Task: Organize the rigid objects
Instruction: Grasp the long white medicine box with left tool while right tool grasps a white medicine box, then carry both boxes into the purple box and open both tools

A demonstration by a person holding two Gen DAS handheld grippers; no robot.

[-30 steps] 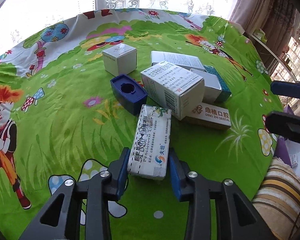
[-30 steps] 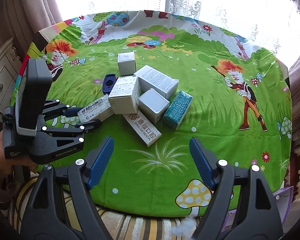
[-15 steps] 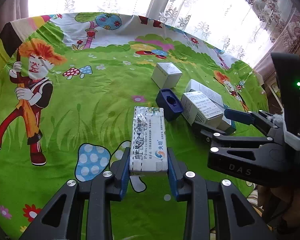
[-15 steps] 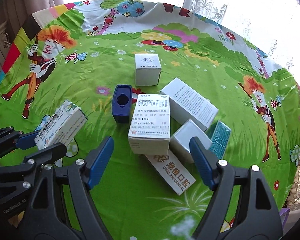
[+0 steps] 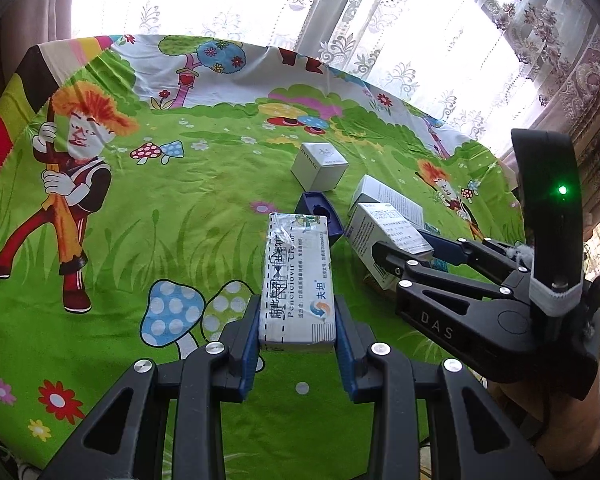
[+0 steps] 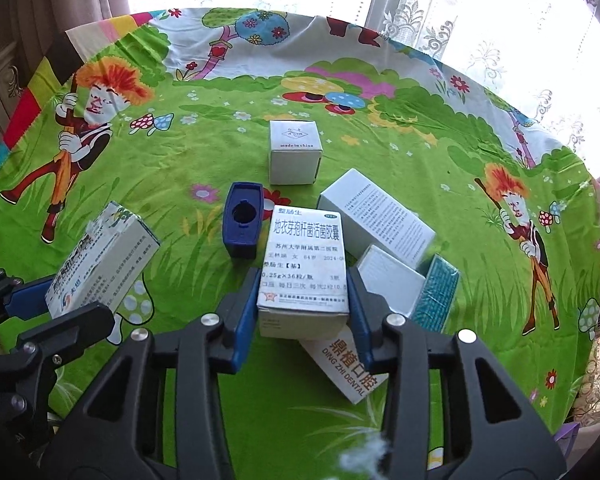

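My left gripper (image 5: pixel 296 330) clamps the long cream box (image 5: pixel 298 280) by its near end, both blue pads pressed against its sides, the box pointing straight away from me above the green cartoon tablecloth (image 5: pixel 160 208). My right gripper (image 6: pixel 303 312) has the white capsule box (image 6: pixel 304 264) between its pads, and its jaws are closing, the pads at the box's two sides. That box sits on top of the dental box (image 6: pixel 346 364), which pokes out below and to the right of my right fingers. Just past my right gripper, to the left of the capsule box, stands the dark blue holder (image 6: pixel 242 226) with its round hole up. Farther ahead sits the small white cube box (image 6: pixel 295 152). To the right lie a tilted white leaflet box (image 6: pixel 374 220), a smaller white box (image 6: pixel 390 280) and a teal box (image 6: pixel 436 294), all crowded together and touching.
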